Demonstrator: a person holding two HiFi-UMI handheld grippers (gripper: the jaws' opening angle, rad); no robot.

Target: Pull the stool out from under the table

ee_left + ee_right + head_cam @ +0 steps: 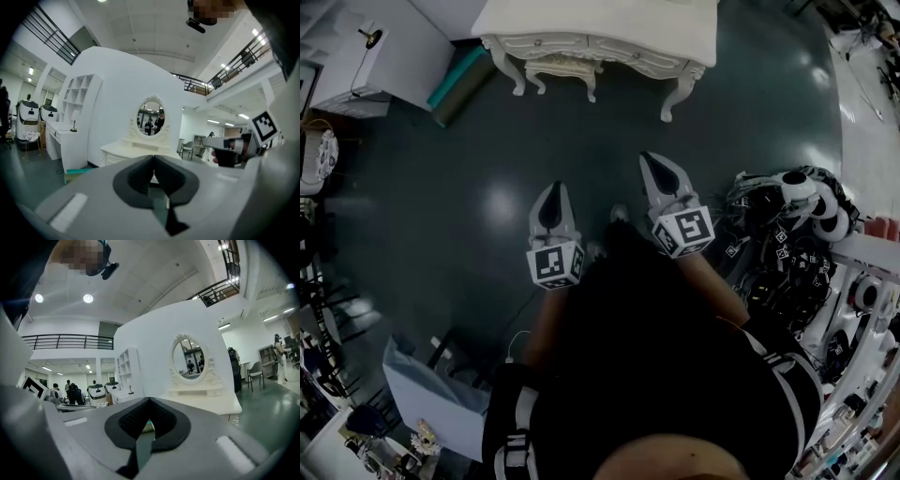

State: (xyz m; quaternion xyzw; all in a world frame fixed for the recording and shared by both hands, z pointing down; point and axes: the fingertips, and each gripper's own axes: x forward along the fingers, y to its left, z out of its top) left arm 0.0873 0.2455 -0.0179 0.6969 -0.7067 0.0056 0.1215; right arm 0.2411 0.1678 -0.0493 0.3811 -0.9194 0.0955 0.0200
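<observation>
While both tools hover over the dark floor (469,141), well apart from the furniture, the left tool (552,187) has its jaws pressed together on nothing, and the right tool (651,157) is likewise closed and empty. Ahead of them, the cream stool (563,67) sits tucked beneath the white bench (600,26), between its front legs.

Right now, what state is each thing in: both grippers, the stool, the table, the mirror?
Left gripper: shut, empty, short of the table.
Right gripper: shut, empty, also short of the table.
Stool: tucked under the table, untouched.
Table: standing, stool beneath it.
Mirror: upright on the table.
</observation>
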